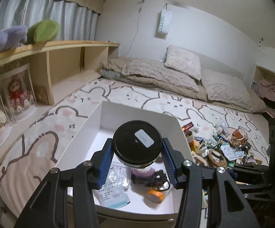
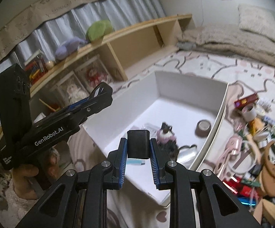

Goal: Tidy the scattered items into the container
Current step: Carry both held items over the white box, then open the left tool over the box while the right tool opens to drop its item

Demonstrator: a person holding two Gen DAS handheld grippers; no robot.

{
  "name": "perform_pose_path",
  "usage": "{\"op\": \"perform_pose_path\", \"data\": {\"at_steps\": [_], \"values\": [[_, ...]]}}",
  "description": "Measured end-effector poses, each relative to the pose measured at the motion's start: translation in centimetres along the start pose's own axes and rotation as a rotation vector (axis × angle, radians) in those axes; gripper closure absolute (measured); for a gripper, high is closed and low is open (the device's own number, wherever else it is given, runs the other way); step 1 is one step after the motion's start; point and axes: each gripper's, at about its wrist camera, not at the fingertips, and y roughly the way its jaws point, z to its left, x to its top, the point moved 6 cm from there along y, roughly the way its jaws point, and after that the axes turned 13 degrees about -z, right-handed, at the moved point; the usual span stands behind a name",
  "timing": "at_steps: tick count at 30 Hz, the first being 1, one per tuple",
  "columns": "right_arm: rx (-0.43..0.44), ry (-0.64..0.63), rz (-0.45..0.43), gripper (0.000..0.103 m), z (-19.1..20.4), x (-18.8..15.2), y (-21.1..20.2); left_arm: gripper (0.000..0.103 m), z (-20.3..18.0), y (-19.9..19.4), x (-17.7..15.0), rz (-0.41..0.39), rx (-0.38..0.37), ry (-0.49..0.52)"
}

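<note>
My left gripper (image 1: 137,146) is shut on a jar with a black lid (image 1: 137,139), held above the white box (image 1: 89,123). Inside the box lie a paper packet (image 1: 112,195), a clear blister pack (image 1: 118,176), a purple and dark knitted doll (image 1: 150,176) and an orange tape roll (image 1: 155,195). My right gripper (image 2: 138,146) is shut on a small black block (image 2: 138,144), held over the near part of the white box (image 2: 194,85). The scattered pile (image 2: 255,148) lies right of the box. The left gripper's body (image 2: 61,121) shows at left in the right wrist view.
The box sits on a bear-patterned rug (image 1: 137,96). A wooden shelf (image 1: 61,60) with plush toys and cased dolls runs along the left. Folded bedding and pillows (image 1: 175,72) lie at the back. The pile (image 1: 223,148) holds tape, cards, a wooden hoop and wrappers.
</note>
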Motion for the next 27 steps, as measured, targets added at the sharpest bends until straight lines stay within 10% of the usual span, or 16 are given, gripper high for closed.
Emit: {"op": "perform_pose_path", "data": {"at_steps": [27], "values": [[-0.107, -0.112, 0.230, 0.080, -1.3, -3.2, 3.1, 0.053, 0.1, 3.0, -5.6, 0.232, 0.002, 0.018]]}}
